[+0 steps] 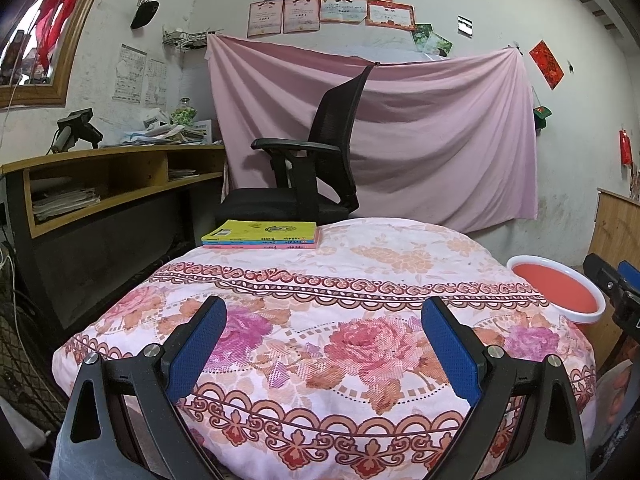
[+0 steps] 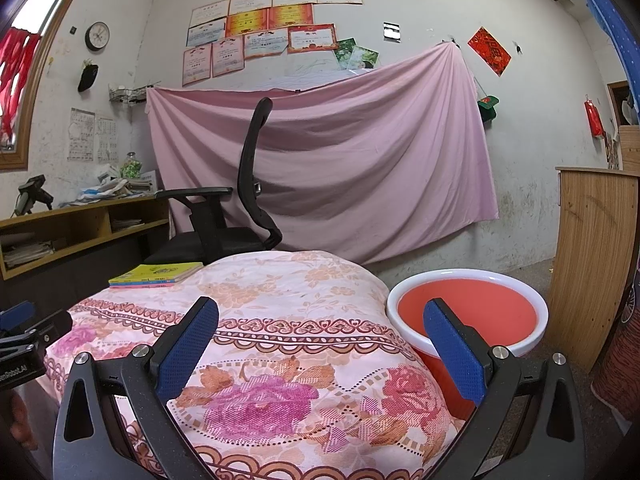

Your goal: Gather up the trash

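Both held level above a floral cloth (image 1: 320, 312) draped over a rounded worktop, aimed forward across it. Left gripper (image 1: 323, 342): blue pads spread wide apart, nothing between them, only the rose pattern of the cloth beneath. Right gripper (image 2: 321, 342): likewise spread wide and carrying nothing, one finger over the cloth, the other crossing the near rim of a red bucket with a white rim (image 2: 468, 312). Bucket standing on the floor just beside the right edge of the worktop, mouth up and apparently bare inside; probably set there as the bin, within a short reach of the right side. No trash visible anywhere on the cloth, so nothing to collect can be located from these views; possibly hidden below the gripper frames or out of shot. Stack of thin books (image 1: 260, 234), yellow cover uppermost, lying squared at the far left corner, more likely belongings than rubbish. Black office chair (image 1: 304, 168) parked behind, in front of a pink sheet (image 1: 420, 136) pinned along the wall.
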### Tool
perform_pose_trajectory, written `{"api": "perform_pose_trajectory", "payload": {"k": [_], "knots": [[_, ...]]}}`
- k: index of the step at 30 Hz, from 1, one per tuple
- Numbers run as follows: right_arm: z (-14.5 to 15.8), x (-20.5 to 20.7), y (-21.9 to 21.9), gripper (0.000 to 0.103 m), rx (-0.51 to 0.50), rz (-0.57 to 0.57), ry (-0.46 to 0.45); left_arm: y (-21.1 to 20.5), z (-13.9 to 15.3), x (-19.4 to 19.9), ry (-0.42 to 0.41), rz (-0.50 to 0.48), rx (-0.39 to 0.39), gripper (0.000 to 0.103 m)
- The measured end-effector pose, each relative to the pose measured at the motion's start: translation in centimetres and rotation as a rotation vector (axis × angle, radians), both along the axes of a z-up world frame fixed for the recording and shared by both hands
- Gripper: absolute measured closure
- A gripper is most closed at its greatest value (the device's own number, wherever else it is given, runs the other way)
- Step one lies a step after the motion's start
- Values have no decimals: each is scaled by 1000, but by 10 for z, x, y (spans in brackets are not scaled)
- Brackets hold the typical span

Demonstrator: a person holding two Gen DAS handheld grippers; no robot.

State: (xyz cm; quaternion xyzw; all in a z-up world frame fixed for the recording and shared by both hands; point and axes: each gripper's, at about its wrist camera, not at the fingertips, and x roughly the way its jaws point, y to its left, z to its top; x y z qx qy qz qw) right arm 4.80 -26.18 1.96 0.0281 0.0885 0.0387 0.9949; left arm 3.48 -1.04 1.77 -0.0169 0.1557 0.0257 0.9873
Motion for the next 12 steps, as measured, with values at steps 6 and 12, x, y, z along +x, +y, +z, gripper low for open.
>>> {"api": "perform_pose_trajectory", "payload": {"k": [6, 12], "knots": [[-2, -3, 3, 0, -1, 2, 3, 0, -1, 1, 0, 2, 2, 7], [-3, -3, 5, 0, -1, 4, 6, -1, -2, 0, 2, 2, 3, 8]]}}
